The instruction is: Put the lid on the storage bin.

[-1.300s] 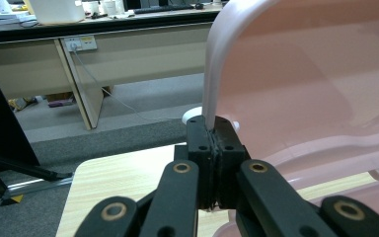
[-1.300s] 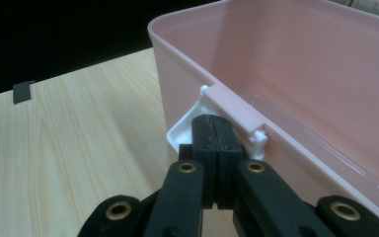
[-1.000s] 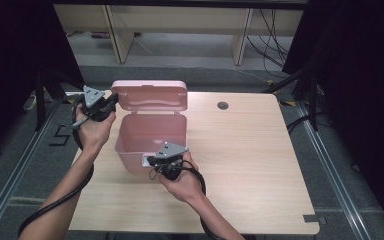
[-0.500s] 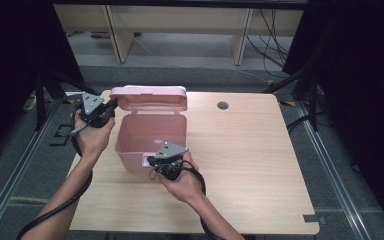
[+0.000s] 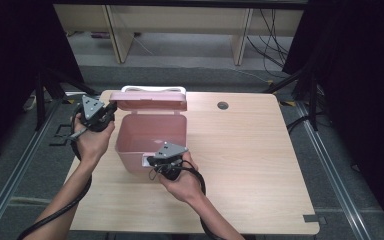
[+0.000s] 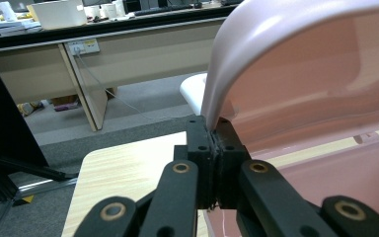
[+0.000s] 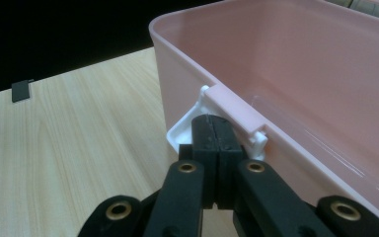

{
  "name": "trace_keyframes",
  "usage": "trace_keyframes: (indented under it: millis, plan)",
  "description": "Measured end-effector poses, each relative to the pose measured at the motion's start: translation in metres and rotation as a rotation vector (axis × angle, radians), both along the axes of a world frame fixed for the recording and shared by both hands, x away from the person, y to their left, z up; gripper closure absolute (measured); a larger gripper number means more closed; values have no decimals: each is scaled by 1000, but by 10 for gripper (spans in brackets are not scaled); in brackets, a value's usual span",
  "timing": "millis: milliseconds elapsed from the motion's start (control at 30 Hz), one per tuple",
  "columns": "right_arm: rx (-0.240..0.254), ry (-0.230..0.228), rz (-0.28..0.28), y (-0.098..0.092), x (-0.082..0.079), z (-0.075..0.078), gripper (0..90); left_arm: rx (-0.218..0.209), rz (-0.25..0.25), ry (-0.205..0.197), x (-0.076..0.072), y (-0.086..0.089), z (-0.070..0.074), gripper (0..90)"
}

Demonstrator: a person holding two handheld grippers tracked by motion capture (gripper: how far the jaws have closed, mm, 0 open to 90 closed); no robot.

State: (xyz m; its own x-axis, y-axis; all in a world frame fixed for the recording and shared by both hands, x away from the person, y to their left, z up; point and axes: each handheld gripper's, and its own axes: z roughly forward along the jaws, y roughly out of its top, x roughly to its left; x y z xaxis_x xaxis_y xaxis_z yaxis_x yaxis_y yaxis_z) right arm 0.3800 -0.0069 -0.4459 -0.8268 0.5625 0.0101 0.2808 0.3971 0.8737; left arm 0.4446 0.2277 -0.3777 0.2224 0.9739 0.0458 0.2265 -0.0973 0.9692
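the left gripper [image 5: 111,111], jaws pinching the hinged pink plastic lid [image 5: 150,99], has swung it from upright toward twelve o'clock, so the pink plastic box [image 5: 150,140] at table centre-left now stands open while the right gripper [image 5: 152,161], jaws pressed together, steadies its white front latch [image 7: 187,131].

pink plastic box [image 5: 150,137] on wooden table, hinged lid [image 5: 150,99] raised, white latch [image 7: 187,129] at front.
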Motion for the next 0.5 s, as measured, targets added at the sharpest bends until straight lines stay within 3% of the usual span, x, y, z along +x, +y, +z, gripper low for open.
trace_keyframes:
  millis: [500]
  plan:
    - [-24, -11, 15, 0, 0, 1, 900, 5, 9, -4, -3, -1, -2, 878]
